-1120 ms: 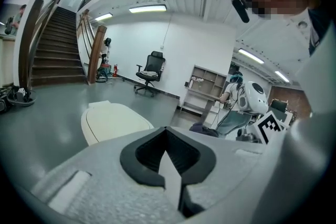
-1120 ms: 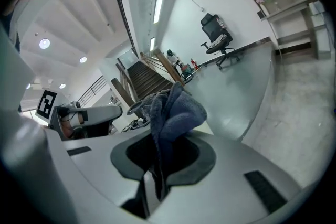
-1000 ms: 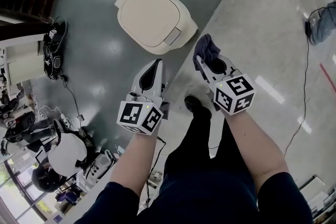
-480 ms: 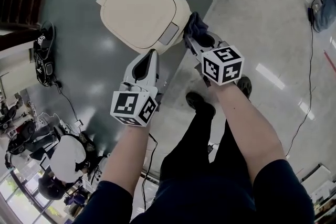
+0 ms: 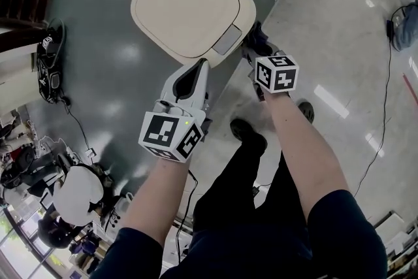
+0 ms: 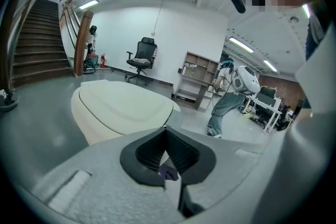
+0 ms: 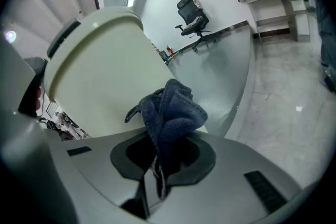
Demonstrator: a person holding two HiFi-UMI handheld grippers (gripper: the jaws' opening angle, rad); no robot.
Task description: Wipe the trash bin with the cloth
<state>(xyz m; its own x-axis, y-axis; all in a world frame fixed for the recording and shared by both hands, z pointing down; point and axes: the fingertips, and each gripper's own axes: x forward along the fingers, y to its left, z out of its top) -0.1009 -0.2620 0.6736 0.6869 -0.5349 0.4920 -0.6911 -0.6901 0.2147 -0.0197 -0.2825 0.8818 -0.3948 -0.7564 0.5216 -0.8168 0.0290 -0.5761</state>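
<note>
Head view looks steeply down from high up; trash bin [image 5: 189, 6] at 12 o'clock. Left gripper view looks level from low down, bin near, 9 o'clock. Right gripper view is v. close, bin at 10 o'clock. All 3 share it.

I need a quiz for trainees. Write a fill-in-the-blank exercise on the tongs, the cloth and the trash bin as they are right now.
1. The cloth clamped in the right tongs is dark ____.
2. The left tongs are shut and hold ____.
3. The cream trash bin stands with its lid ____.

Missing words: blue; nothing; closed.
</note>
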